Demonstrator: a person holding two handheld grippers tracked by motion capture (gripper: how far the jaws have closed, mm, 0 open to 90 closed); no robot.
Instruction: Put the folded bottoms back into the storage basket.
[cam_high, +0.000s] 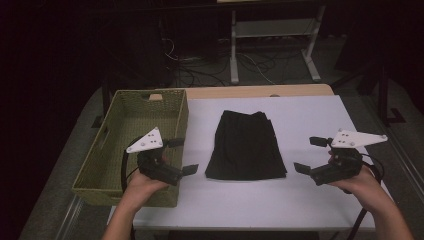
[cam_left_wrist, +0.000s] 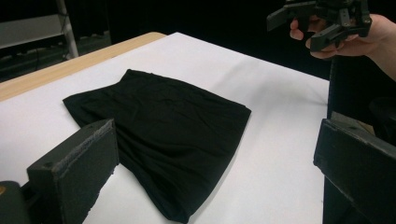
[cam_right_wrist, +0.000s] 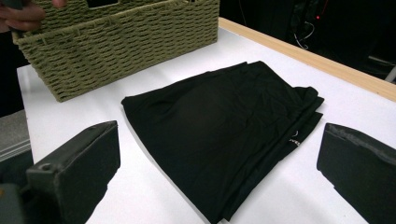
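A folded black garment lies flat in the middle of the white table. My left gripper hovers open just left of it, over the near right corner of a green woven basket. My right gripper is open too, held to the right of the cloth and pointing at it. In the left gripper view the garment lies ahead of the spread jaws, with the other gripper and its hand beyond. In the right gripper view the garment sits between the jaws and the basket behind.
The basket holds nothing that I can see. A wooden strip runs along the table's far edge. Beyond it stand a white metal frame and loose cables on the dark floor. Bare white tabletop surrounds the garment.
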